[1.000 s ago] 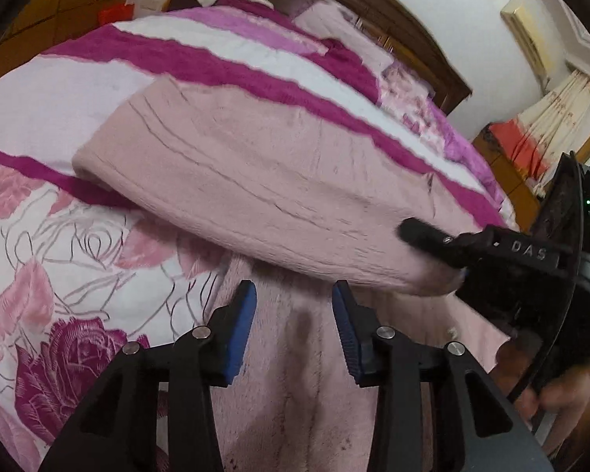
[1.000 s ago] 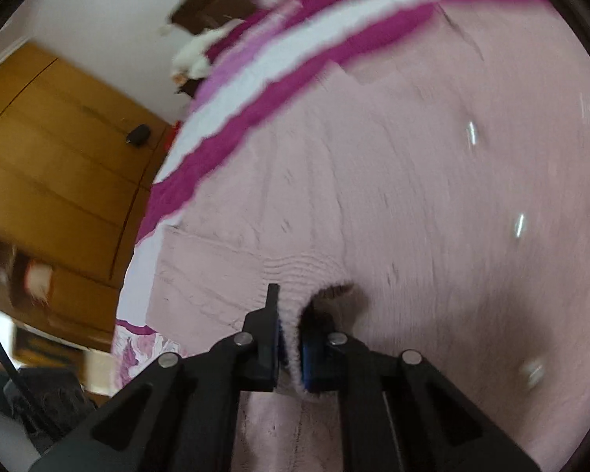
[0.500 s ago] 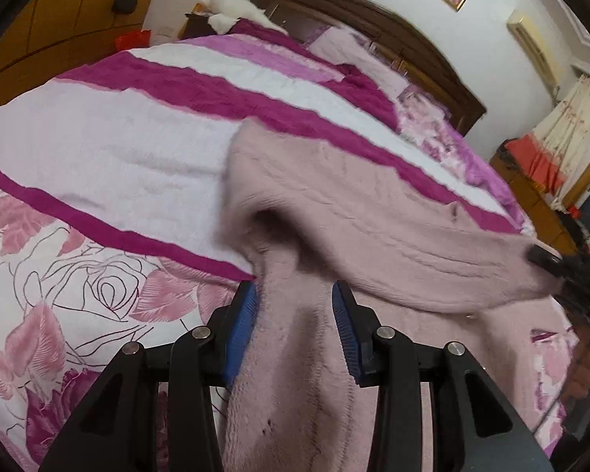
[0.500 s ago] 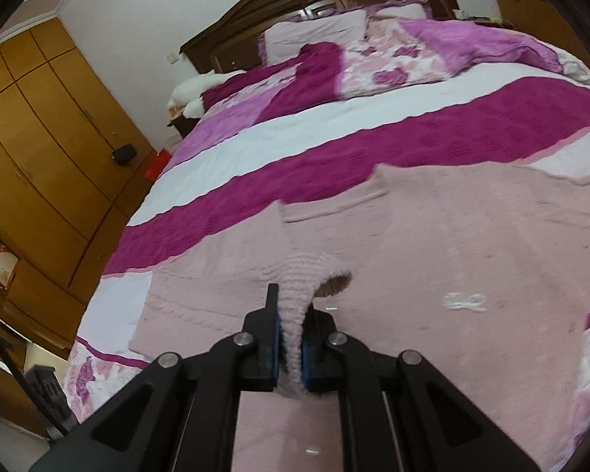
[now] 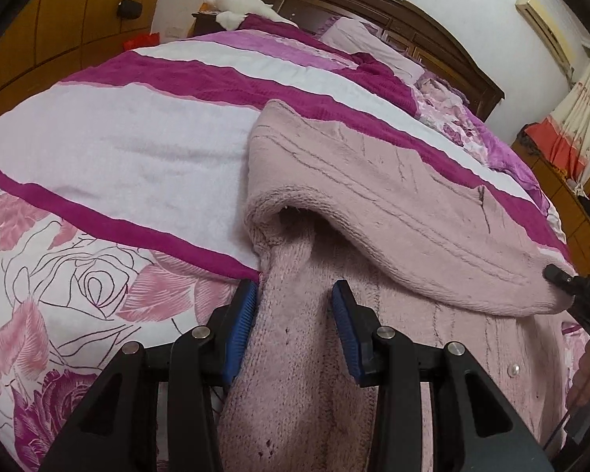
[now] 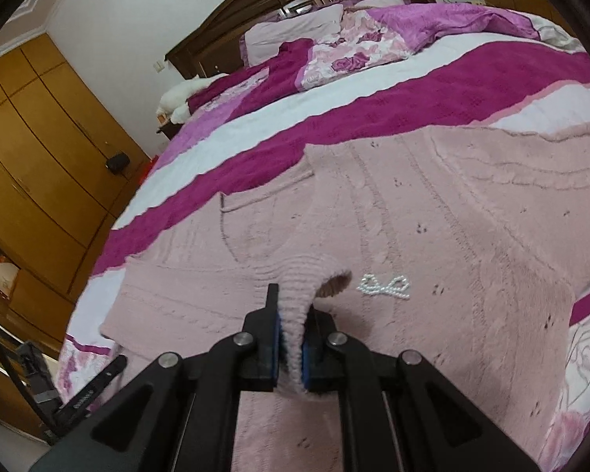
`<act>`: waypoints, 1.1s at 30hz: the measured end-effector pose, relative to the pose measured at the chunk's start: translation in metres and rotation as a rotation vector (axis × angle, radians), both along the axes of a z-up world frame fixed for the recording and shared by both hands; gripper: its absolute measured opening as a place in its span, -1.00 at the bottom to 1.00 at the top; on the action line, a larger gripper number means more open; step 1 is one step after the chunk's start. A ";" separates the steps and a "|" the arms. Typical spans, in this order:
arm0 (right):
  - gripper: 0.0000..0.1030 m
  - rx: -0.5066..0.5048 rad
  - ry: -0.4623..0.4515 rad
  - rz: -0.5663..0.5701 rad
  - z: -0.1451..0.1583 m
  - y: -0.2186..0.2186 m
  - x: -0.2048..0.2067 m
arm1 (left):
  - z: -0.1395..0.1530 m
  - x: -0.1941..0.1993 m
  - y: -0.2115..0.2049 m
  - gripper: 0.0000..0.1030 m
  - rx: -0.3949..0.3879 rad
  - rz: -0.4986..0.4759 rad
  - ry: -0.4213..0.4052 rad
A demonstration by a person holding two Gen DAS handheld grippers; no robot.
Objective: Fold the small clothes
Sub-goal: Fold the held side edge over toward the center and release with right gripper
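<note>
A pale pink knitted sweater [image 5: 377, 192] lies spread on the bed, also filling the right wrist view [image 6: 432, 228]. My left gripper [image 5: 295, 310] is open, its blue pads on either side of a ribbed sleeve [image 5: 295, 338] that runs between them. My right gripper [image 6: 293, 348] is shut on the sweater's ribbed cuff [image 6: 295, 287], holding it just above the knit, beside a white bead bow [image 6: 385, 285]. The right gripper's finger tip shows at the right edge of the left wrist view [image 5: 562, 277], pulling a folded sleeve across the body.
The bed carries a magenta, white and rose-print cover [image 5: 129, 157] with pillows [image 6: 295, 33] at a dark wooden headboard [image 5: 373, 4]. Wooden wardrobes [image 6: 31, 165] stand at the left. A curtain and cabinet [image 5: 570, 149] stand at the right.
The right gripper has carried the cuff rightward and back, drawing the sleeve across the sweater. The left gripper stayed open over the other sleeve, and the cloth beside it uncovered more bed.
</note>
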State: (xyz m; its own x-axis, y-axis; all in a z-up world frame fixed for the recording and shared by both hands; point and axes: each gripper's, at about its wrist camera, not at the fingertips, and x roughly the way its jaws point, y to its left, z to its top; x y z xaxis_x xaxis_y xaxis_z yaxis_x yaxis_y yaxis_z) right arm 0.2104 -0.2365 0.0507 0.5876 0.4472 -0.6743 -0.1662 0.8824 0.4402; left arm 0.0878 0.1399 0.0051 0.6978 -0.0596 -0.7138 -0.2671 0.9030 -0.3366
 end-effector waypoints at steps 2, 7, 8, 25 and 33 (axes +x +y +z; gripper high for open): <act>-0.85 -0.017 -0.004 -0.005 0.000 0.000 0.003 | -0.001 0.001 0.001 -0.68 -0.004 -0.001 0.002; -0.85 -0.033 -0.025 -0.032 0.001 -0.006 0.010 | -0.003 0.001 0.003 -0.68 -0.011 -0.004 0.003; -0.85 -0.034 -0.023 -0.041 0.000 -0.008 0.012 | -0.003 0.002 0.003 -0.68 -0.009 -0.005 0.005; -0.48 -0.065 0.061 -0.103 -0.037 -0.034 0.025 | -0.003 0.004 -0.003 -0.63 0.010 -0.015 0.013; -0.37 -0.067 0.056 -0.101 -0.039 -0.034 0.023 | -0.003 0.006 -0.004 -0.62 0.017 -0.015 0.019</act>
State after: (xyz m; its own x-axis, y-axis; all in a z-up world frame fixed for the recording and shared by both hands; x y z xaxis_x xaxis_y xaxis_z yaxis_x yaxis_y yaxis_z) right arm 0.2329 -0.2704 0.0122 0.5880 0.3404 -0.7338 -0.0516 0.9211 0.3859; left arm 0.0943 0.1355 0.0016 0.6833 -0.0581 -0.7278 -0.2594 0.9125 -0.3164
